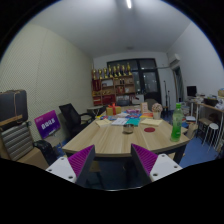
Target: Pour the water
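Table (112, 138): you face a big wooden one, strewn with small things too small to tell apart.
Chairs (73, 116): you see black office ones at its left side.
Sign (47, 124): purple, near the chairs.
Shelf (112, 85): against the far wall, full of items.
Ceiling light (128, 4): lit above you.

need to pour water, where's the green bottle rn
In the gripper view, the green bottle stands on the wooden table's right end, beyond the right finger of the open gripper.
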The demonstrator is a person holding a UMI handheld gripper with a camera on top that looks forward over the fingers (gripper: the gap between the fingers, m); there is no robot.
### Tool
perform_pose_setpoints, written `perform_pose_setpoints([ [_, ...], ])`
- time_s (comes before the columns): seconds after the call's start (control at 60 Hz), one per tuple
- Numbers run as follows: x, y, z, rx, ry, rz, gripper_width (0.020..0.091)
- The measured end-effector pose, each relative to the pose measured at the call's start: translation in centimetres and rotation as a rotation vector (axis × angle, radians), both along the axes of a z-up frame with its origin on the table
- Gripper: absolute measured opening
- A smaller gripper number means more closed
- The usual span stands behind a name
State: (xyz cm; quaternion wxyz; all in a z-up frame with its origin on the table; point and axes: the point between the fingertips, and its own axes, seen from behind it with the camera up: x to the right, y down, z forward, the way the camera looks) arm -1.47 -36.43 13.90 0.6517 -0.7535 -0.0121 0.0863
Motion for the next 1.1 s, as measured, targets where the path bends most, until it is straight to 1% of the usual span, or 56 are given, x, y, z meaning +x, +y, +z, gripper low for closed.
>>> perform_pose_setpoints([
  [0.083, 1.1, 0.8, -0.1, 0.004, -0.019, -0.021, 0.0788],
  [0.1, 1.4, 1.9, -0.1, 0.004, -0.024, -0.027, 0.0787],
  [0.167, 2.9, 3.2, -1.0, 0.011, -0.035, -0.042, 0.0795],
  [0.183, 3.1, 3.1, -0.7, 0.011, -0.04, -0.047, 0.0798],
  [0.233, 4.7, 3.8, -1.1, 0.018, -0.051, -0.059, 0.0802],
  [0.333, 8.3, 5.4, -0.9, 0.061, -0.096, -0.085, 0.0822],
  [0.383, 10.6, 6.5, -0.8, 0.086, -0.123, -0.112, 0.0818],
  [0.483, 16.3, 9.0, -1.3, 0.111, -0.116, -0.204, 0.0813],
  [0.6, 22.9, 14.0, -2.4, 0.123, -0.115, -0.275, 0.0815],
  [0.667, 26.3, 16.3, -2.3, 0.125, -0.133, -0.317, 0.0815],
  [0.733, 28.3, 18.9, -3.5, 0.123, -0.149, -0.344, 0.0814],
  [0.767, 29.6, 19.7, -3.3, 0.113, -0.155, -0.358, 0.0814],
  [0.783, 29.9, 20.4, -4.0, 0.112, -0.159, -0.366, 0.0814],
  [0.817, 31.2, 21.1, -3.8, 0.105, -0.165, -0.383, 0.0816],
  [0.833, 31.4, 21.9, -4.5, 0.104, -0.166, -0.392, 0.0818],
  [0.85, 32.0, 22.1, -4.1, 0.098, -0.167, -0.397, 0.0818],
  [0.867, 31.9, 22.7, -4.7, 0.097, -0.166, -0.401, 0.0818],
  [0.983, 34.1, 25.5, -5.6, 0.069, -0.146, -0.428, 0.0827],
  [1.1, 36.0, 28.1, -5.6, 0.063, -0.156, -0.467, 0.0834],
])
